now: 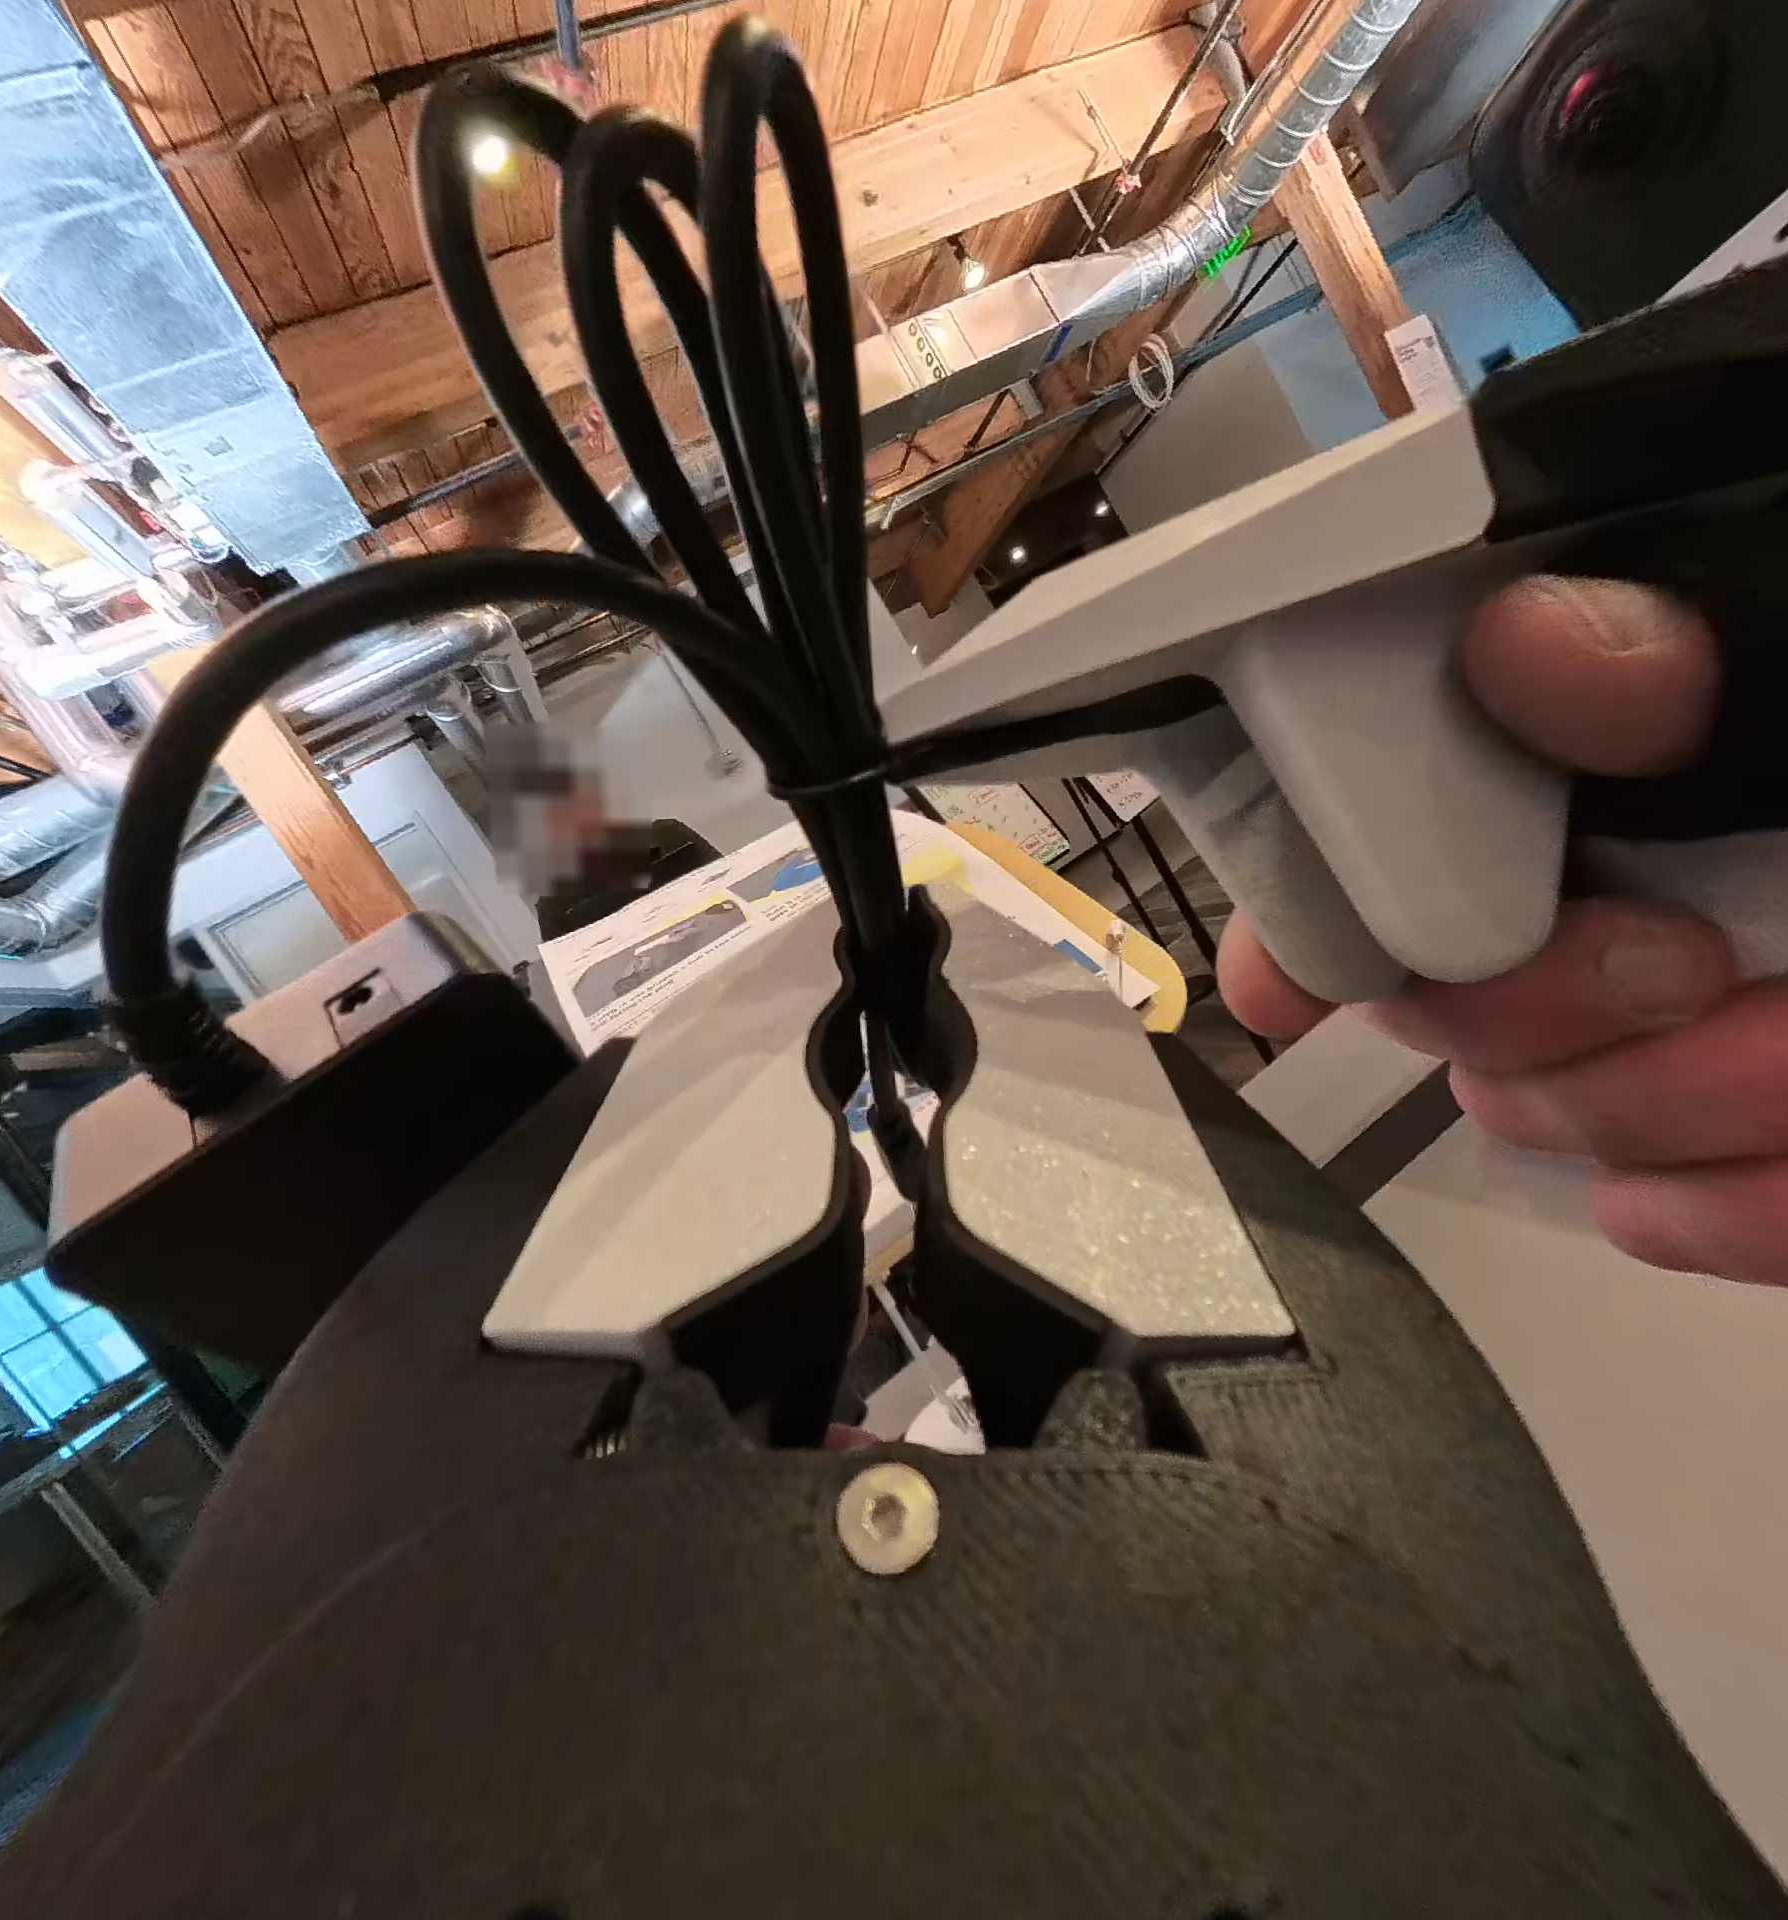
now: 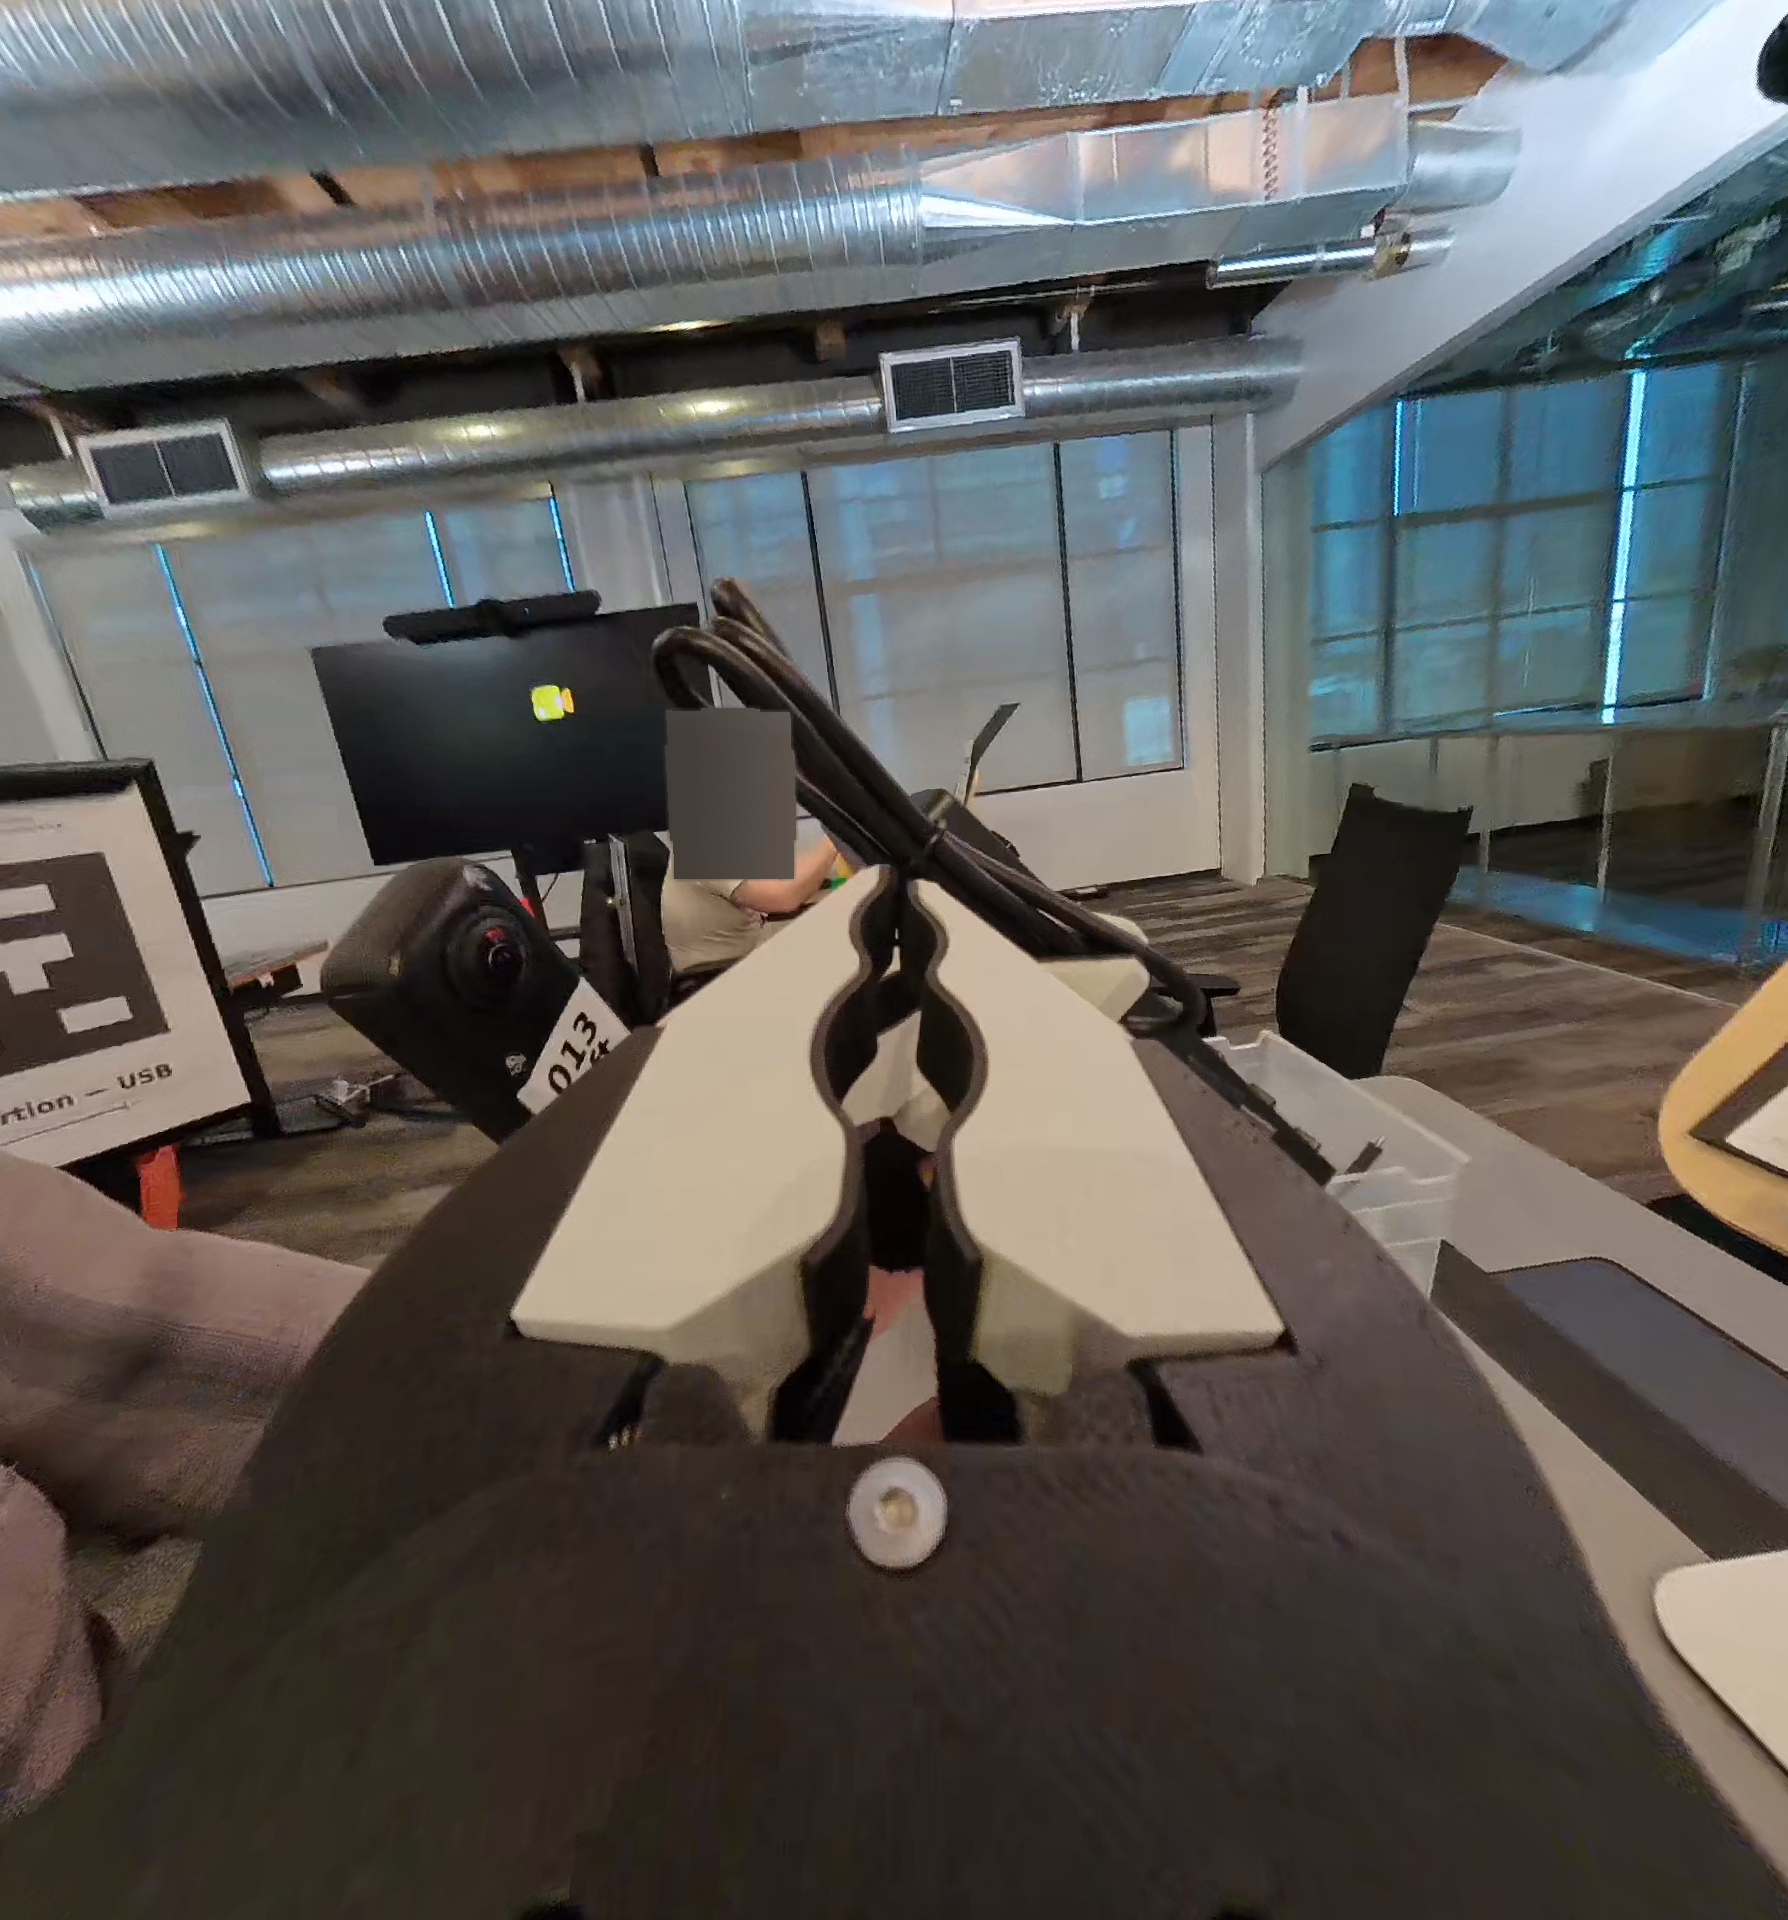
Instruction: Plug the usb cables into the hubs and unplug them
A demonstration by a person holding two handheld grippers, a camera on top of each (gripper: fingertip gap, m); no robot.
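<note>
In the left wrist view my left gripper (image 1: 885, 935) is shut on a black USB cable bundle (image 1: 765, 416), coiled in loops and held up in the air. A thin black tie (image 1: 828, 777) binds the loops just above my fingertips. One cable end runs into a black hub box (image 1: 298, 1132) at the left. My right gripper (image 1: 895, 753) reaches in from the right, a hand (image 1: 1596, 1039) on its handle. In the right wrist view my right gripper (image 2: 895, 894) is shut on the tail of the tie (image 2: 931, 840), with the cable bundle (image 2: 838, 769) just beyond it.
A yellow-rimmed board with printed sheets (image 1: 1077, 883) lies below. A clear plastic bin (image 2: 1337, 1122) stands on the grey table (image 2: 1596, 1299) at the right. A framed marker sign (image 2: 48, 956), a dark monitor (image 2: 495, 748), a black chair (image 2: 1368, 914) and a seated person stand farther off. There is about 5 centimetres between the tips of the two grippers.
</note>
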